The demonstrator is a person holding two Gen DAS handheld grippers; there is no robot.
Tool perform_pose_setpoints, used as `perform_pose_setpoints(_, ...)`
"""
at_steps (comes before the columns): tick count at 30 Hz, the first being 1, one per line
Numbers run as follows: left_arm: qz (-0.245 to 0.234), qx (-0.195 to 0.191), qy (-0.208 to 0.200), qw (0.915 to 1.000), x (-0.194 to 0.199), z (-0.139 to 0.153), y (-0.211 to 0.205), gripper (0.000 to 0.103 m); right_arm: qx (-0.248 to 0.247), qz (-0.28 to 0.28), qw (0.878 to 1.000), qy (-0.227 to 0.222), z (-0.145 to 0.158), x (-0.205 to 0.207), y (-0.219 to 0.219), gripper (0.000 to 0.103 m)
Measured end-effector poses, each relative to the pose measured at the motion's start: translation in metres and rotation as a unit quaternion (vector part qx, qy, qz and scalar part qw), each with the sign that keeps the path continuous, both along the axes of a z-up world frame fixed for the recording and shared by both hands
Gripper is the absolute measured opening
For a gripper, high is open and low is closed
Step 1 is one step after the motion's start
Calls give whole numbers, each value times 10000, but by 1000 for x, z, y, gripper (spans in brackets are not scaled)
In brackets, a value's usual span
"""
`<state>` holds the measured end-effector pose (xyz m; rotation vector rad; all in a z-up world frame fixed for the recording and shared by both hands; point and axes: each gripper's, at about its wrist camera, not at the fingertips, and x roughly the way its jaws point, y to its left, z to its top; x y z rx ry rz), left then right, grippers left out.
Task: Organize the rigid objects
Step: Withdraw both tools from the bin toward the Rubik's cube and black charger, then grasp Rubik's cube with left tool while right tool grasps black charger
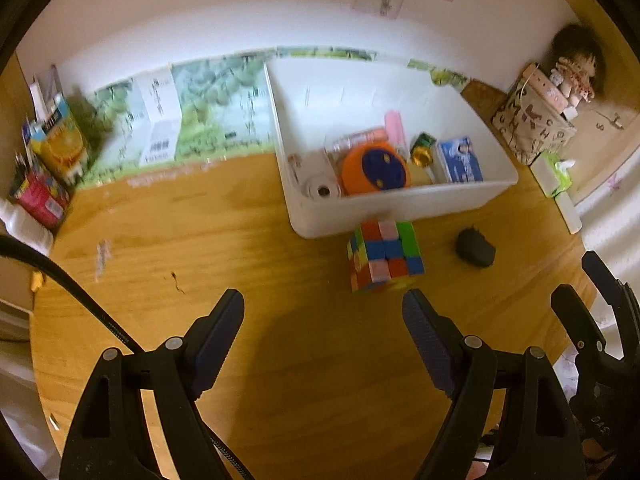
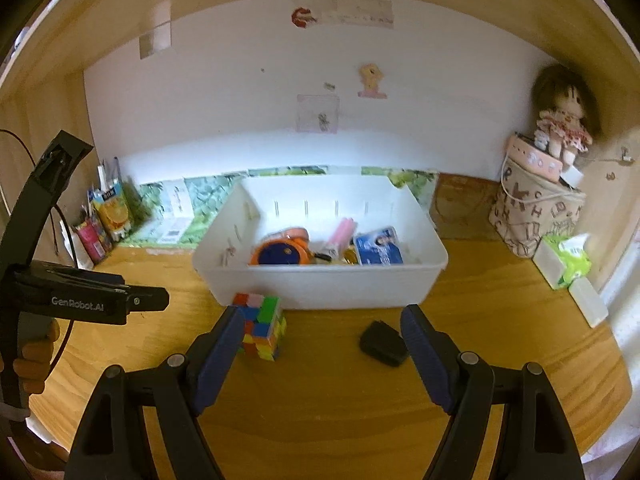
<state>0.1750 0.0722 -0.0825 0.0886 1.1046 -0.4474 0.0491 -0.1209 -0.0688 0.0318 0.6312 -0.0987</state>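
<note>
A colourful puzzle cube (image 1: 385, 255) stands on the wooden desk just in front of a white bin (image 1: 400, 204). A small black object (image 1: 475, 248) lies to the cube's right. My left gripper (image 1: 323, 312) is open and empty, just short of the cube. In the right wrist view the cube (image 2: 261, 326) sits beside my left fingertip, the black object (image 2: 382, 343) near the right one, and the bin (image 2: 320, 280) beyond. My right gripper (image 2: 322, 322) is open and empty. The bin holds an orange round toy (image 1: 376, 168), a blue card pack (image 1: 460, 159) and other small items.
A patterned fabric bag (image 2: 536, 212) with a doll (image 2: 564, 120) on top stands at the right, with a tissue box (image 2: 564, 260) in front. Juice carton (image 1: 60, 142) and pen holders stand at the far left. The left gripper's body (image 2: 68, 300) shows at left.
</note>
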Motion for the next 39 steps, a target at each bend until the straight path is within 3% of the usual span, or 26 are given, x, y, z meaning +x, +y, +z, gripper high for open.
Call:
perform_pose_setpoints(8, 208, 180, 477, 9985, -8, -23, -16, 84, 190, 144, 9988, 439, -23, 3, -21, 81)
perform_pose_setpoints(17, 633, 328, 851, 9938, -13, -42, -47, 84, 126, 825, 9925, 888, -40, 20, -44, 81)
perform_pose_setpoints(30, 1492, 422, 805, 9846, -2, -56, -81, 84, -13, 1804, 9728, 1451, -61, 55, -80, 81)
perform_pose_setpoints(39, 1939, 463, 747, 9771, 13, -69, -91, 84, -38, 1997, 9645, 1729, -81, 76, -98, 81)
